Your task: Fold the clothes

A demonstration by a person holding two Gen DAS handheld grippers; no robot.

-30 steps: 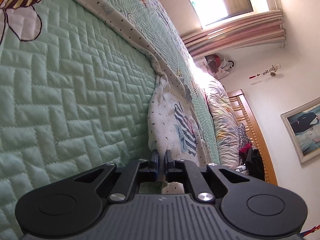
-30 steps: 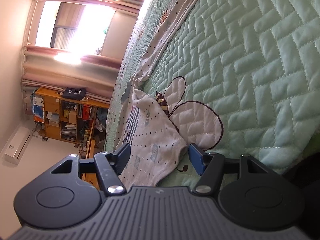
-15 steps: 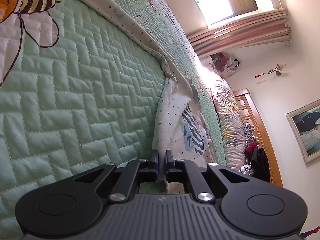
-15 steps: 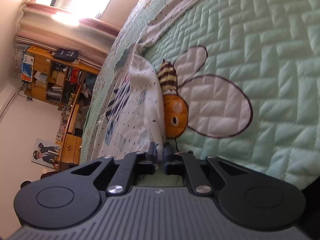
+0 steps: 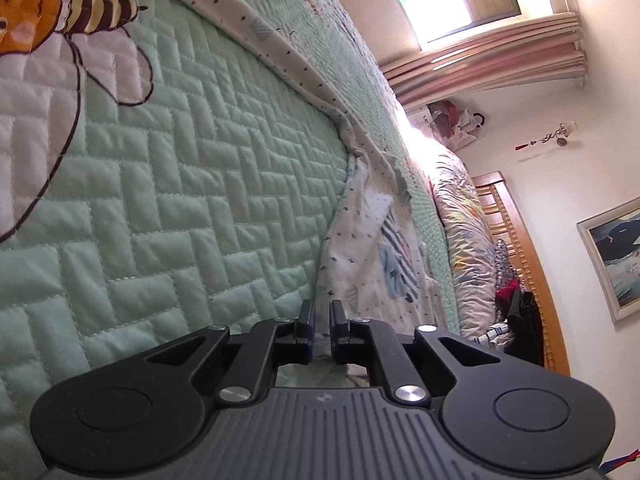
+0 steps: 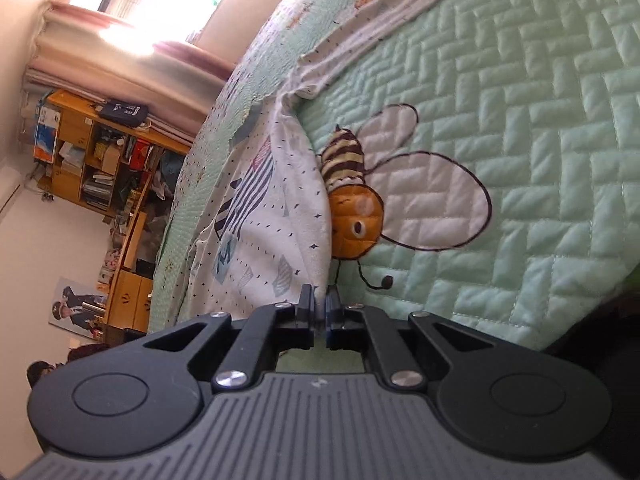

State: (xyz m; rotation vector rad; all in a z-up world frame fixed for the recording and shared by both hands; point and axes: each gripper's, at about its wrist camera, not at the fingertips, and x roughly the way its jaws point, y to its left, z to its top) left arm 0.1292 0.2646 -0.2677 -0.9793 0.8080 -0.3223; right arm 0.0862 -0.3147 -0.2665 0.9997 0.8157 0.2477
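White printed garment (image 6: 264, 232) lies on green quilted bed (image 6: 540, 128).

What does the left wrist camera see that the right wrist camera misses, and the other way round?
Only the left wrist view shows the wooden headboard, a framed picture and the rolled duvet. Only the right wrist view shows the cluttered bookshelf and a poster. Both show the green quilt, its bee patch, and the white printed garment pinched by a gripper: left gripper, right gripper.
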